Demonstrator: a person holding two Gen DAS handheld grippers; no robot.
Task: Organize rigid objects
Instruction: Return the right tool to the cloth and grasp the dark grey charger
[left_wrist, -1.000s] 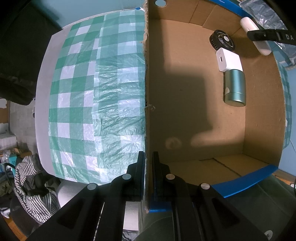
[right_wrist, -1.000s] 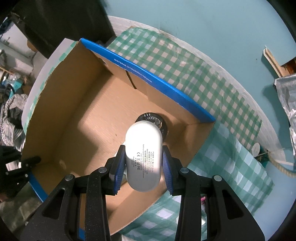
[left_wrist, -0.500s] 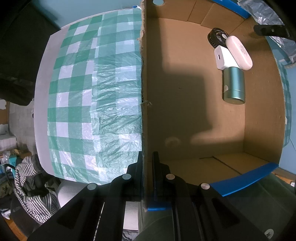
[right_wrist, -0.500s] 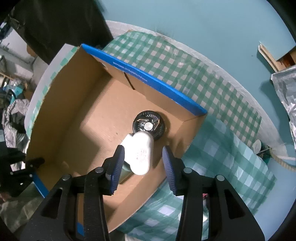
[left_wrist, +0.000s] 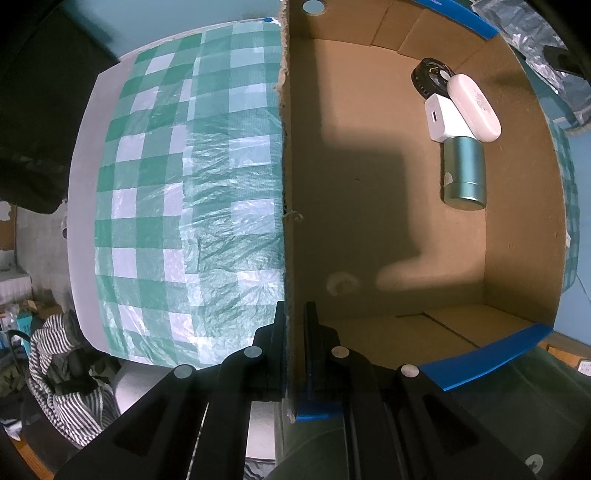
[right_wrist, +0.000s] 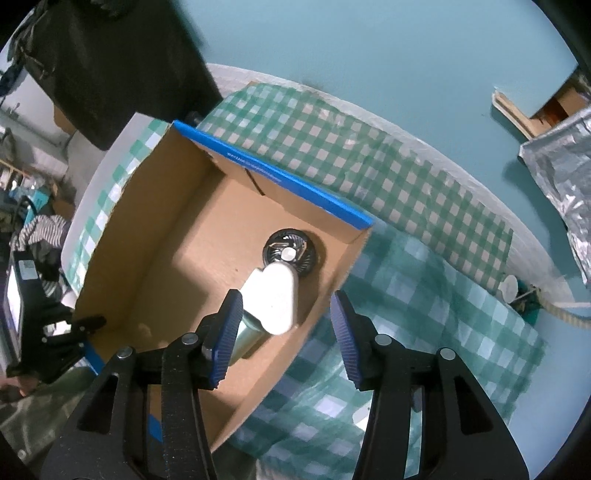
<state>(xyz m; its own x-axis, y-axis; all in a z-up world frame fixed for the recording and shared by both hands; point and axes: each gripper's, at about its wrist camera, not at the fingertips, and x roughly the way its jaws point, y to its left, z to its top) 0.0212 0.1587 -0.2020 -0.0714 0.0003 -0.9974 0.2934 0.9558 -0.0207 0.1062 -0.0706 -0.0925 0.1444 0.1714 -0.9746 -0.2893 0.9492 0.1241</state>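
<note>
An open cardboard box (left_wrist: 369, 229) with blue tape on its rims sits on a green checked cloth. In its far corner lie a black round speaker (left_wrist: 424, 75), a white charger block (left_wrist: 441, 120), a white oval case (left_wrist: 474, 107) resting on top, and a teal metal cylinder (left_wrist: 463, 171). My left gripper (left_wrist: 294, 325) is shut on the box's left wall. My right gripper (right_wrist: 286, 317) is open and empty, high above the box. Below it lie the white case (right_wrist: 275, 297), the speaker (right_wrist: 290, 253) and the cylinder (right_wrist: 247, 338).
The checked cloth (left_wrist: 192, 192) covers a table to the left of the box. It also shows in the right wrist view (right_wrist: 424, 280). A silver foil bag (right_wrist: 561, 166) lies at the far right. Striped clothing (left_wrist: 59, 362) lies off the table's edge.
My right gripper opened and let the white case drop into the box onto the charger. It has since risen and pulled back. The left gripper kept its hold on the wall.
</note>
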